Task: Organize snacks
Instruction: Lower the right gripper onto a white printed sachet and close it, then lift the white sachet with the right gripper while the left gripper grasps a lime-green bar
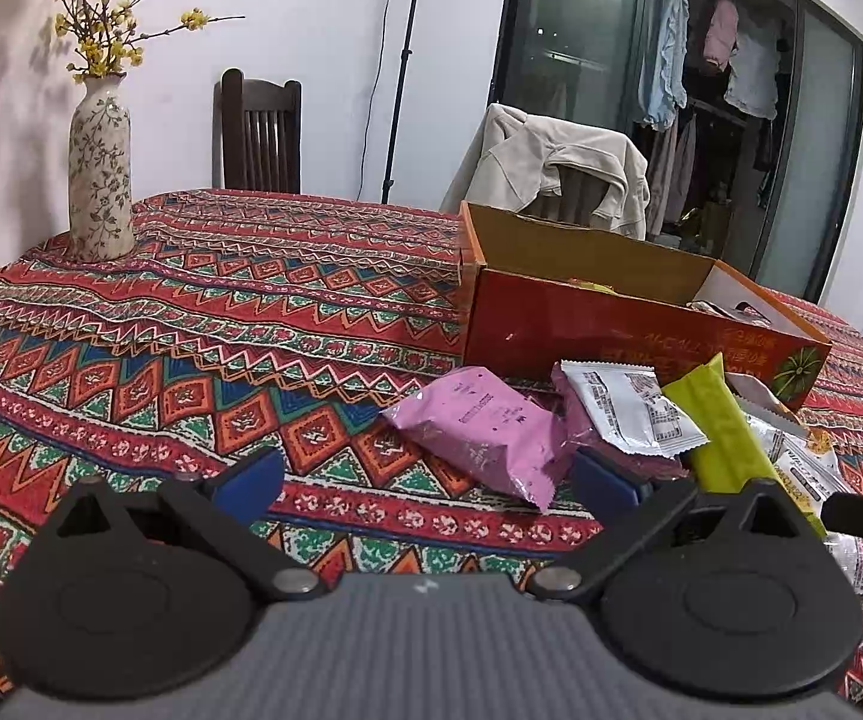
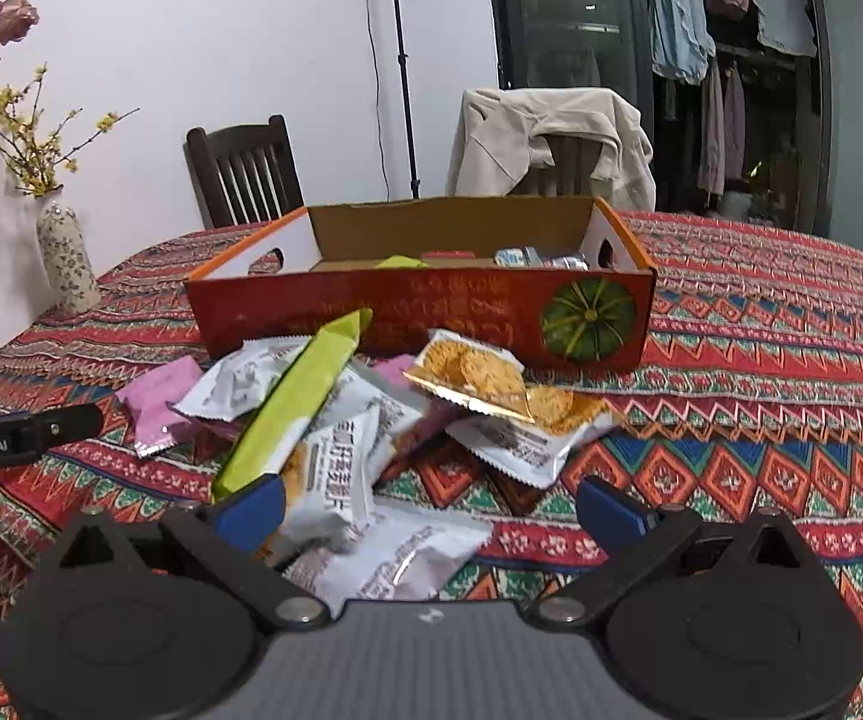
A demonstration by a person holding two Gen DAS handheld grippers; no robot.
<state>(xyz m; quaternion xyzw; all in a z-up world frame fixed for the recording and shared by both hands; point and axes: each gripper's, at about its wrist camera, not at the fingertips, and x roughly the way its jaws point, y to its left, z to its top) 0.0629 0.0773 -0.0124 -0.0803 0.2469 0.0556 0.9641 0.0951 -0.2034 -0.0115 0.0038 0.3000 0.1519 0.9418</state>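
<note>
both your left gripper (image 1: 425, 474) and right gripper (image 2: 431, 510) are spread wide and empty, the snack pile (image 2: 359, 420) lies just ahead of the right one, short of the box (image 2: 419, 312), so closing there could pinch several overlapping packets

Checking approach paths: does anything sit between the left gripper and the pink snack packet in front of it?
Nothing visible does. The left gripper is open, and only bare tablecloth lies before the pink packet. The white packet and green packet lie to the right, beyond it.
</note>
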